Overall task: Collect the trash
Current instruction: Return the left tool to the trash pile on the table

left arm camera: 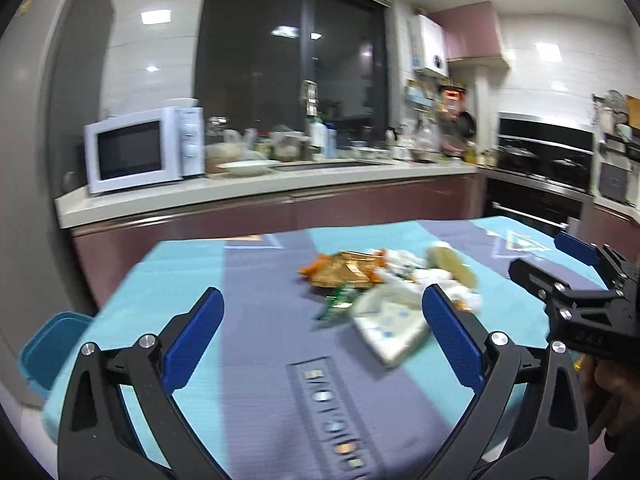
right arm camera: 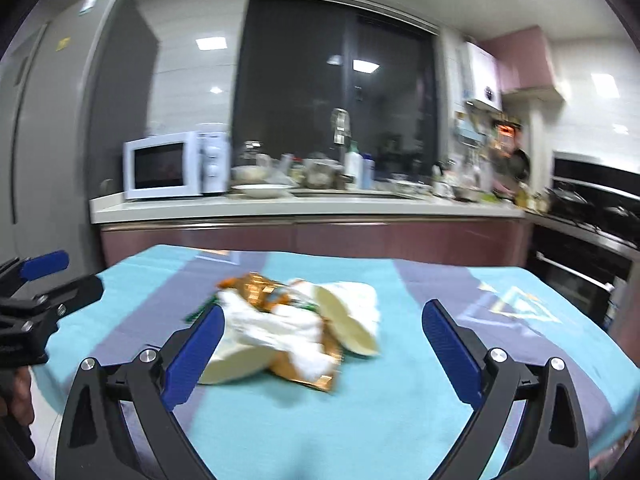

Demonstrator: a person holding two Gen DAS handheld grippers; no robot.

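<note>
Left hand-held gripper [left arm camera: 322,322]: jaws spread wide, nothing between them, above the table [left arm camera: 256,292] in its blue-and-purple cloth. Trash pile [right arm camera: 296,320]: orange-gold wrapper [right arm camera: 260,288], white crumpled paper, pale round pieces, blurred, lying mid-table. Right hand-held gripper [right arm camera: 322,326]: jaws spread wide, released, the pile just beyond its left finger
</note>
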